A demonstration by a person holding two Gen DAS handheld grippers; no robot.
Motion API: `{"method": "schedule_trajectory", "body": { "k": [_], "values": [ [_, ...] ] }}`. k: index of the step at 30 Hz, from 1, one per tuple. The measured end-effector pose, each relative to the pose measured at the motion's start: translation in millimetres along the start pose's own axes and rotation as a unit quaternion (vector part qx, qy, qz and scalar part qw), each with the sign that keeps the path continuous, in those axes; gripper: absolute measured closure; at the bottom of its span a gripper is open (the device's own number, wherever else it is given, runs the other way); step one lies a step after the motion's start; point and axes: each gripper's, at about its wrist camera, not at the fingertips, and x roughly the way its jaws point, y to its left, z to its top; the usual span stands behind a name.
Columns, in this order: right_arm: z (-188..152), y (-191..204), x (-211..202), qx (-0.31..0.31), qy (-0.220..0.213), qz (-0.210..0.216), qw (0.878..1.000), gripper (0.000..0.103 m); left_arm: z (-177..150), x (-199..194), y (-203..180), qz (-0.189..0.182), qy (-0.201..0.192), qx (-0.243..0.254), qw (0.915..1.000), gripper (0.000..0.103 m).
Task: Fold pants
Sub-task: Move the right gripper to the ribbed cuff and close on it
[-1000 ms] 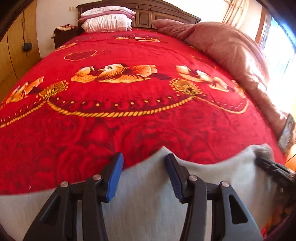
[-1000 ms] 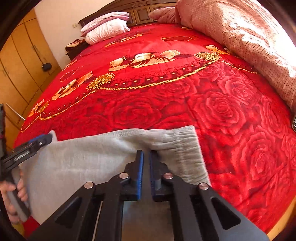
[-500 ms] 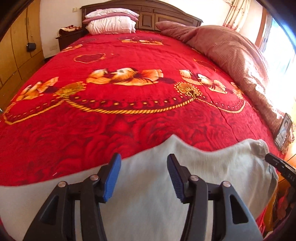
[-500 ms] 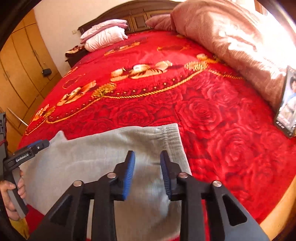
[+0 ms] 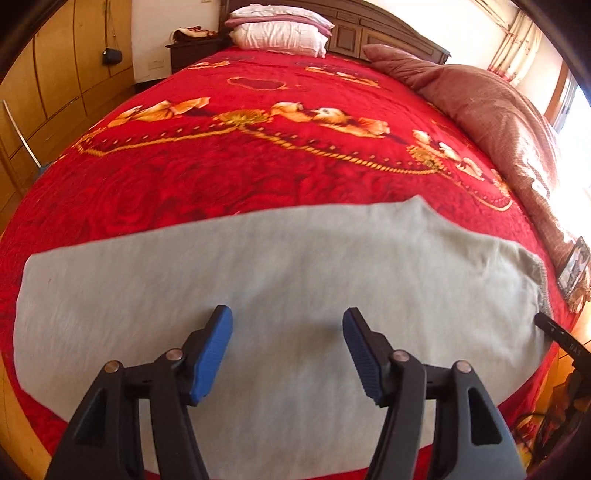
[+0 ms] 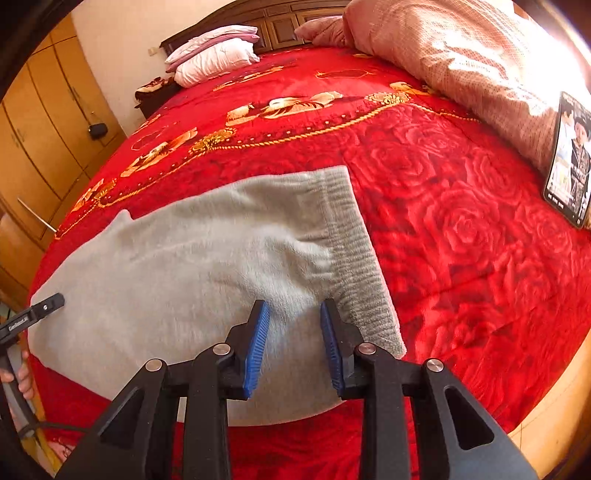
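Observation:
Light grey pants [image 5: 288, 266] lie flat across the near edge of the red bed, folded lengthwise, with the ribbed waistband [image 6: 354, 254] at the right end. My left gripper [image 5: 287, 332] is open and empty above the middle of the pants. My right gripper [image 6: 293, 325] is open and empty above the fabric just left of the waistband. The tip of the right gripper shows at the right edge of the left wrist view [image 5: 554, 328]. The left gripper's tip and the hand that holds it show at the left edge of the right wrist view [image 6: 40, 310].
The red flowered bedspread [image 5: 280, 158] covers the bed. A pink quilt [image 6: 461, 62] lies bunched along the right side, with a phone [image 6: 570, 158] leaning against it. Pillows [image 5: 277, 31] sit at the headboard. Wooden wardrobes [image 5: 55, 74] stand to the left.
My right gripper has opened and let go of the pants near the waistband. Both grippers have pulled back and risen, so more of the pants shows. The pants now lie flat.

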Motion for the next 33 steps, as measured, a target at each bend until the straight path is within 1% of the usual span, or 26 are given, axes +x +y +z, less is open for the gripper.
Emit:
{"method": "schedule_trajectory", "body": {
  "k": [2, 4, 6, 7, 9, 11, 13, 14, 16, 17, 19, 22, 27, 33],
  "values": [
    [-1.3, 4.5, -6.6, -0.007, -0.004, -0.007, 1.0, 0.073, -4.1, -4.8, 3.1, 0.001, 0.0, 0.0, 1.0, 0.037],
    [-3.6, 4.9, -13.9, -0.008, -0.01, -0.008, 1.0, 0.072, -9.1, -11.3, 5.5, 0.002, -0.001, 0.002, 1.0, 0.033],
    [-6.3, 0.7, -20.7, 0.001, -0.016, -0.004, 1.0, 0.066, -14.4, -19.5, 10.6, 0.009, -0.002, 0.0, 1.0, 0.032],
    [-8.0, -2.6, -24.7, 0.009, -0.02, 0.0, 1.0, 0.06, -15.9, -22.3, 12.7, 0.011, -0.003, -0.003, 0.9999, 0.032],
    [-12.0, -10.7, -33.0, 0.033, -0.028, 0.026, 0.999, 0.059, -20.5, -31.6, 20.3, 0.015, -0.008, -0.013, 0.9998, 0.032],
    [-16.9, -22.5, -40.3, 0.067, -0.033, 0.058, 0.995, 0.054, -24.0, -40.1, 27.7, 0.018, -0.013, -0.022, 0.9995, 0.031],
    [-21.2, -30.7, -43.9, 0.089, -0.037, 0.071, 0.993, 0.052, -25.9, -47.1, 34.1, 0.023, -0.016, -0.028, 0.9992, 0.03],
    [-23.1, -33.7, -44.2, 0.096, -0.035, 0.069, 0.992, 0.051, -28.0, -50.6, 37.7, 0.027, -0.018, -0.031, 0.999, 0.03],
    [-26.4, -38.3, -42.2, 0.106, -0.03, 0.047, 0.993, 0.047, -32.0, -55.6, 43.7, 0.034, -0.022, -0.036, 0.9985, 0.029],
    [-27.8, -40.7, -40.8, 0.111, -0.026, 0.042, 0.993, 0.047, -34.3, -57.3, 47.6, 0.038, -0.022, -0.04, 0.9982, 0.029],
    [-30.0, -44.7, -38.3, 0.122, -0.021, 0.046, 0.991, 0.047, -38.1, -58.2, 54.2, 0.042, -0.019, -0.048, 0.9977, 0.029],
    [-29.5, -50.4, -30.7, 0.141, -0.016, 0.071, 0.987, 0.047, -42.8, -57.3, 63.6, 0.047, -0.014, -0.06, 0.997, 0.029],
    [-25.5, -53.6, -11.5, 0.162, -0.009, 0.097, 0.982, 0.047, -48.1, -52.5, 71.9, 0.053, -0.006, -0.074, 0.9958, 0.029],
    [-24.6, -56.5, 0.6, 0.166, -0.02, 0.11, 0.98, 0.047, -49.4, -52.4, 72.7, 0.059, -0.006, -0.077, 0.9953, 0.029]
  ]
}}
